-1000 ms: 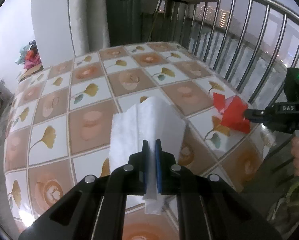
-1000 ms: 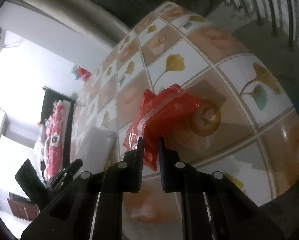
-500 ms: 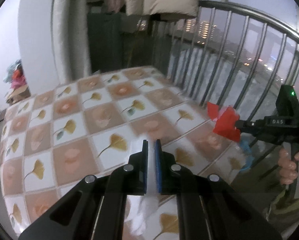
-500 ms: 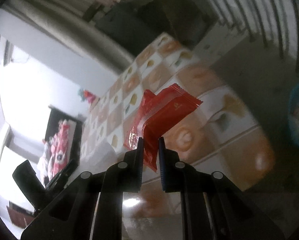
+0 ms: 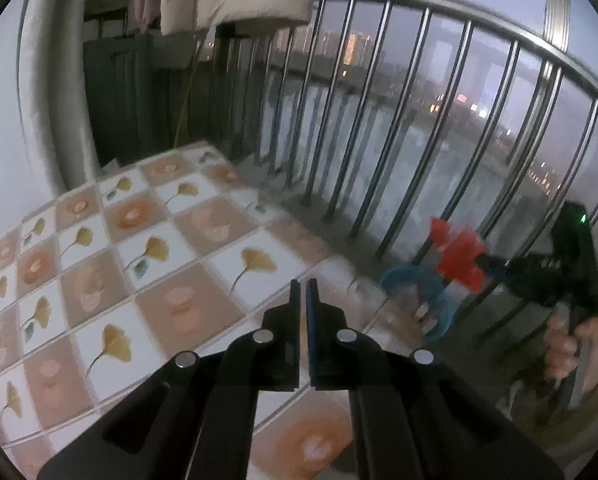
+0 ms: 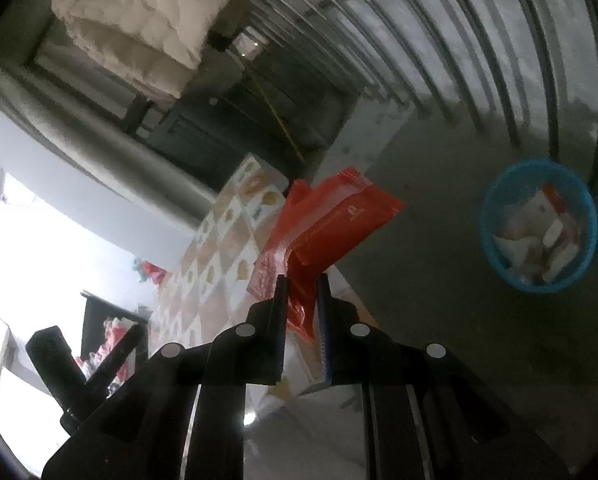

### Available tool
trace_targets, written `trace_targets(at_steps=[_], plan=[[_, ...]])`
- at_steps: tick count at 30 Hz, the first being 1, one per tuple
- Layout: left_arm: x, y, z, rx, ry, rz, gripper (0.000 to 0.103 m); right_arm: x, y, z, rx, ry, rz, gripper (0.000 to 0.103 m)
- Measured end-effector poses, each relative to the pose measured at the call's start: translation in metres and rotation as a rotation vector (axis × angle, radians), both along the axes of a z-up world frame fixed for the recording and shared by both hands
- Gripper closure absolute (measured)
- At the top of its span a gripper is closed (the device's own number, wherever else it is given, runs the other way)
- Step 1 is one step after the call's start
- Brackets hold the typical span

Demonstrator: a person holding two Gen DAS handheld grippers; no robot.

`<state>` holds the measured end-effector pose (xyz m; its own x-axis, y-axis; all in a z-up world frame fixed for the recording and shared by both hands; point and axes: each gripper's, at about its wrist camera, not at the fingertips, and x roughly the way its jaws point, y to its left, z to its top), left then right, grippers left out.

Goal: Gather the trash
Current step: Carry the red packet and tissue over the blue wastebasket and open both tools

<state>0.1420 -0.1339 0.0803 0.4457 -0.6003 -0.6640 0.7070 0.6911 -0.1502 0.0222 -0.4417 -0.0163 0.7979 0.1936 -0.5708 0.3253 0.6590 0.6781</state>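
Both grippers (image 5: 303,282) (image 6: 302,278) beyond table edge (image 5: 341,258)

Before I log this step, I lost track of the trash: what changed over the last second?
Both tools swung from over the tiled table toward the railing, and the blue basket came into view. The right tool carried the red wrapper past the table edge, nearer the basket. The white tissue no longer shows ahead of the left tool; whether it is still pinched is unclear. Unchanged: both tools shut, wrapper gripped.
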Motion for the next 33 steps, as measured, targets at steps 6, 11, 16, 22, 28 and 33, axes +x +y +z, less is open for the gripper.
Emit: trace_targets(at_steps=[6, 11, 16, 22, 28, 33], plan=[[-0.012, 0.032, -0.050, 0.186, 0.083, 0.082, 0.057, 0.019, 0.004, -0.019, 0.041, 0.030, 0.056, 0.091], [-0.024, 0.044, -0.096, 0.350, 0.080, 0.152, 0.055, 0.027, 0.013, -0.019, 0.052, 0.029, 0.110, 0.091], [-0.016, 0.062, -0.103, 0.288, 0.112, 0.199, 0.076, 0.019, 0.013, -0.020, 0.054, 0.026, 0.121, 0.091], [-0.006, 0.068, -0.089, 0.217, 0.140, 0.204, 0.102, 0.014, 0.007, -0.020, 0.063, 0.021, 0.102, 0.091], [-0.003, 0.032, -0.044, 0.059, 0.127, 0.098, 0.102, -0.007, -0.018, -0.015, 0.052, 0.002, 0.015, 0.091], [-0.003, -0.049, -0.006, -0.046, 0.109, -0.100, 0.102, -0.048, -0.062, -0.010, 0.026, -0.010, -0.155, 0.090]])
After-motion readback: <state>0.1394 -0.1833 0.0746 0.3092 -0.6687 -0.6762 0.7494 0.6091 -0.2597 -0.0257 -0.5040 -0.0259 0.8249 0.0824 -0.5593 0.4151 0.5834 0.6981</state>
